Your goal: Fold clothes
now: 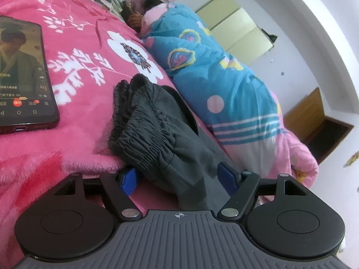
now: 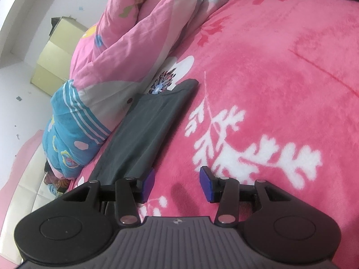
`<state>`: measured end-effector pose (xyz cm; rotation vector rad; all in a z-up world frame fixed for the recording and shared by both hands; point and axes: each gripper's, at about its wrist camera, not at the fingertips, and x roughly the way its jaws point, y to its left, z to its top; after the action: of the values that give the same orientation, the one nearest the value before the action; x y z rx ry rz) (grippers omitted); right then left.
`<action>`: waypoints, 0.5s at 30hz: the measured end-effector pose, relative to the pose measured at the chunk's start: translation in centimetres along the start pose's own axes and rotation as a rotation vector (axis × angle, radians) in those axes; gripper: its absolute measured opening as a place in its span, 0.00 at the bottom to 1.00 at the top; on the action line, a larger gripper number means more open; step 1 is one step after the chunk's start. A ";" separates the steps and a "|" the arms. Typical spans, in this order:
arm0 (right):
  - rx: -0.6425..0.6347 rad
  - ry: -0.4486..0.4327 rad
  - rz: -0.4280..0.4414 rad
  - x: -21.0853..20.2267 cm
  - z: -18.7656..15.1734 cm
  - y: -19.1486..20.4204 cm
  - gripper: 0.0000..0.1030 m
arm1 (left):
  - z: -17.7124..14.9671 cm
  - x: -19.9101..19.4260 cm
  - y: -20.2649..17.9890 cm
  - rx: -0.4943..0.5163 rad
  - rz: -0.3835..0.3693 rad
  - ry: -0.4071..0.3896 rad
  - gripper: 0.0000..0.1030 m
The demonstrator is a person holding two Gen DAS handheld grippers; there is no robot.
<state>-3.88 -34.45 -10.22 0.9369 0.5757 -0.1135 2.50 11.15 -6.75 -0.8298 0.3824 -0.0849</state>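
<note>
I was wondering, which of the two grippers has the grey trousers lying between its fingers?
The left gripper: the grey trousers lie between its open fingers. The right gripper straddles only pink blanket.

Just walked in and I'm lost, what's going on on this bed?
A person with a handheld gripper in each hand is folding dark grey trousers on a pink flowered blanket. The left gripper is open around the bunched waistband end, its fingers not pressing the cloth. The right gripper is open over bare blanket, beside the flat leg end. A phone lies nearby with its screen lit.
</note>
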 end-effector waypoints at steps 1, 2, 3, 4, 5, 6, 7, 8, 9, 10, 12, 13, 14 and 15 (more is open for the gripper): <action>0.000 0.000 0.000 0.0 0.0 0.0 0.47 | 0.0 0.0 0.0 -0.006 0.002 -0.006 0.72; -0.001 0.000 0.000 0.1 0.0 0.0 0.47 | 0.0 0.1 -0.1 -0.010 0.008 -0.010 0.72; -0.003 0.000 0.000 0.1 0.0 0.1 0.48 | 0.0 0.3 -0.2 -0.015 0.012 -0.016 0.72; -0.006 0.000 -0.001 0.1 0.0 0.1 0.49 | 0.0 0.4 -0.3 -0.021 0.016 -0.023 0.73; -0.010 0.001 0.001 0.1 0.0 0.2 0.51 | 0.1 0.5 -0.4 -0.026 0.020 -0.030 0.74; -0.012 0.002 0.002 0.1 0.0 0.2 0.51 | 0.0 0.7 -0.5 -0.028 0.029 -0.037 0.74; -0.014 0.003 0.003 0.2 0.0 0.2 0.52 | 0.0 0.9 -0.7 -0.030 0.045 -0.046 0.74; -0.015 0.004 0.003 0.2 0.0 0.3 0.52 | -0.1 1.0 -0.8 -0.035 0.063 -0.056 0.74; -0.015 0.004 0.005 0.1 0.0 0.2 0.52 | -0.2 1.1 -1.0 -0.041 0.080 -0.066 0.74; -0.014 0.005 0.008 0.1 0.0 0.2 0.52 | -0.3 1.1 -1.3 -0.045 0.097 -0.074 0.74; -0.015 0.004 0.010 0.1 -0.1 0.2 0.52 | -0.6 1.3 -1.8 -0.054 0.132 -0.092 0.74; -0.017 0.005 0.009 0.1 -0.1 0.2 0.52 | -0.8 1.3 -2.1 -0.058 0.142 -0.097 0.74; -0.018 0.006 0.008 0.1 -0.1 0.2 0.52 | -0.9 1.4 -2.3 -0.059 0.145 -0.102 0.74; -0.018 0.008 0.007 0.1 0.0 0.3 0.52 | -1.1 1.5 -2.6 -0.055 0.142 -0.107 0.74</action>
<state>-3.74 -34.25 -10.10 0.9219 0.5797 -0.0979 3.67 8.31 -5.98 -0.8548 0.3432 0.1020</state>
